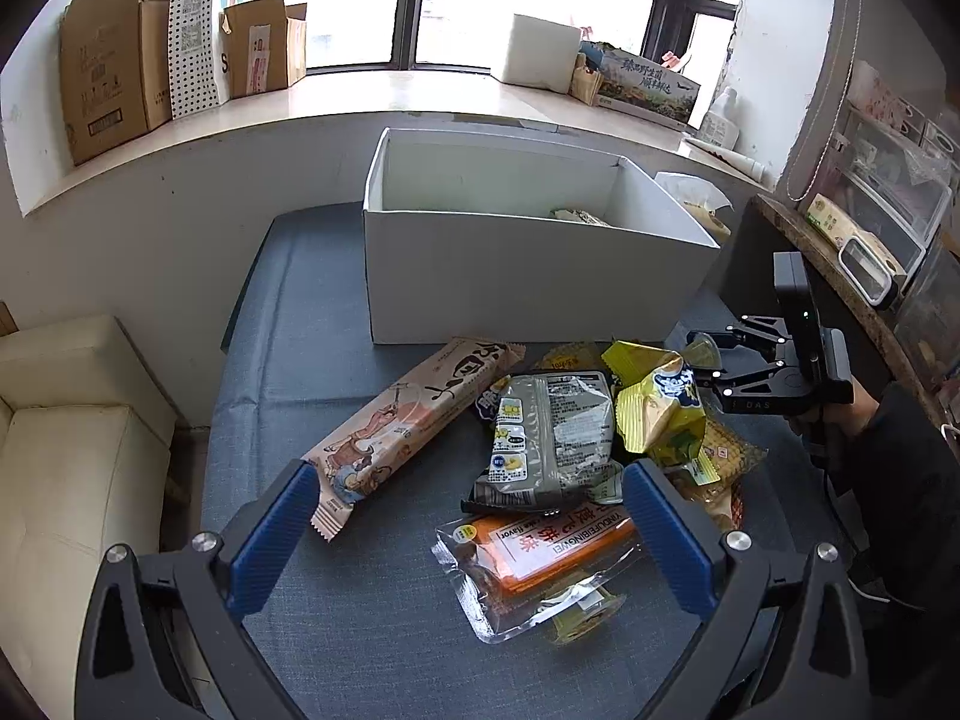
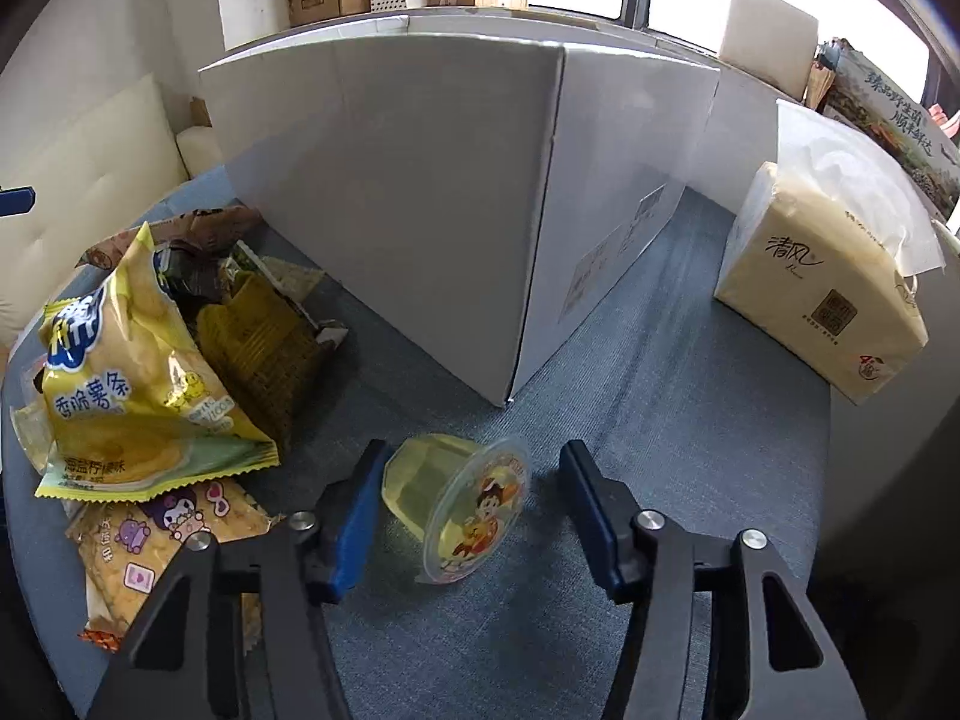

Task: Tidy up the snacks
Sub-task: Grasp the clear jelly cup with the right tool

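A white cardboard box [image 1: 528,276] stands on the blue-grey table, with one packet showing inside at its right. Snacks lie in a pile before it: a long beige biscuit packet [image 1: 408,420], a grey packet [image 1: 552,438], a yellow chip bag [image 1: 660,408] and an orange packet in clear wrap [image 1: 558,552]. My left gripper [image 1: 468,528] is open above the pile, holding nothing. My right gripper [image 2: 474,510] is open, its fingers on either side of a yellow jelly cup [image 2: 462,504] lying on its side by the box corner [image 2: 510,300]. The right gripper [image 1: 720,360] also shows in the left wrist view.
A tissue pack [image 2: 834,300] sits right of the box. A cream sofa [image 1: 66,450] is left of the table. Cardboard boxes [image 1: 120,60] line the windowsill. A cluttered shelf [image 1: 870,228] stands at the right. A Kuromi cracker packet [image 2: 156,546] lies left of my right gripper.
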`<state>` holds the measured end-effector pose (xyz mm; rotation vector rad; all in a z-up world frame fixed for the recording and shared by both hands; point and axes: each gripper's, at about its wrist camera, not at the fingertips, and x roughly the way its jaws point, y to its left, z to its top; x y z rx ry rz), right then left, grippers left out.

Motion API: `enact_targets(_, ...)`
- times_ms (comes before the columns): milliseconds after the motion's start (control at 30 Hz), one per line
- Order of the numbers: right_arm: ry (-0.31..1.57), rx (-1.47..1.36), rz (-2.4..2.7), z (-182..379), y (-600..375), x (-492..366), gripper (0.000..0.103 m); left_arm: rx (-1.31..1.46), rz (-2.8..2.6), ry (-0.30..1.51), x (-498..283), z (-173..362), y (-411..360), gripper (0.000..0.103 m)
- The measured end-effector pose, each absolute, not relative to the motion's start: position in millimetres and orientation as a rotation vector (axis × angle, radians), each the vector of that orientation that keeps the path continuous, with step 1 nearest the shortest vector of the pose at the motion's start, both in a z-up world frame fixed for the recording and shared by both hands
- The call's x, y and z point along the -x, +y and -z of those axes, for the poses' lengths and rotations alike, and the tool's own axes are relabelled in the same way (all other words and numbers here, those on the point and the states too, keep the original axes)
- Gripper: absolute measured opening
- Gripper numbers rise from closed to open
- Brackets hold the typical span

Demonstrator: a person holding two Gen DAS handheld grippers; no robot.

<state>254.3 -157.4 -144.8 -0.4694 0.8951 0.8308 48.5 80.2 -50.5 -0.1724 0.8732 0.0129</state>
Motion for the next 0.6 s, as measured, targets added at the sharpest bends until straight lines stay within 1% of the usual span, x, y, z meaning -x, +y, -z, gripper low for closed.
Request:
enact_targets(33,0.897,0.451,-0.842,144.6,-158.9,-255.3,0.050,0.170,-0.016,0.877,-48.4,51.7,80.1,0.103)
enact_targets(333,0.835,0.344,-0.856,128.6,-173.9,-241.0,0.050,0.200,-0.043,0.899,-50.8,62.3,94.4,0.103)
enact_targets(600,0.792,0.322,-0.826,117.1,-174.9,-212.8,0.050,0.194,-0.065,0.911,-56.3,71.8,105.7,0.103)
